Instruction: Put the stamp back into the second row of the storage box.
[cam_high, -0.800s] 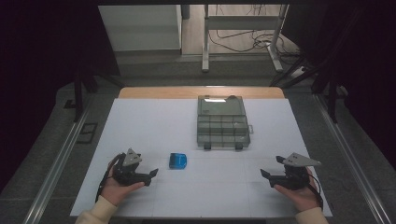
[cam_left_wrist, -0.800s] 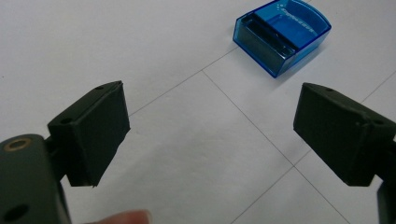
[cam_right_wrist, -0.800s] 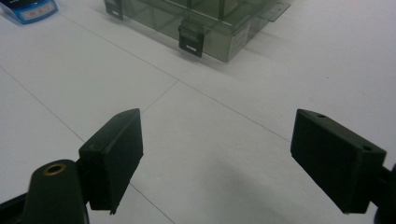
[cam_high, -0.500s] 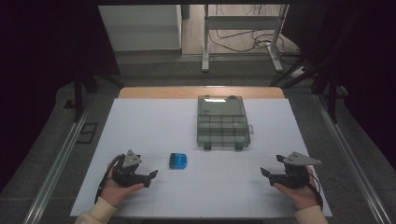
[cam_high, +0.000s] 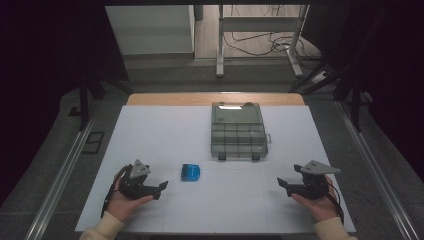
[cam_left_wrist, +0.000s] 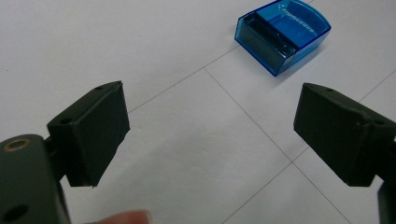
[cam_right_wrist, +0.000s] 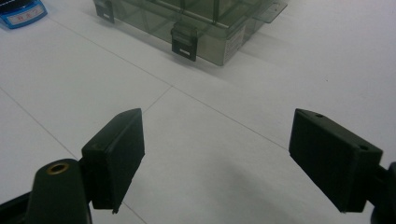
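- Left gripper view: we see the left gripper with its two black jaws standing wide apart and bare white table between them; nothing is held.
- A fingertip of the person's hand peeks in at the bottom edge of that view, just beside the near jaw.
- Ahead of the jaws and a little toward the farther one lies the small blue box, flat on the table, apart from both jaws. It has a clear blue shell with a darker strip inside; we make out pale lettering on its top but cannot read it.
- In the high view we find the left gripper low over the near left part of the table, held in the left hand, its jaws pointing toward the middle. The blue box sits near it, just beyond and to the right.
- In the right gripper view the right gripper also has its jaws spread wide with nothing between them but table.
- Beyond those jaws stands the grey see-through organiser case, lid shut as far as we can tell, with dark latches on its front.
- In the high view the right gripper rests in the right hand at the near right, well apart from the case, which lies at the middle of the table's far half.
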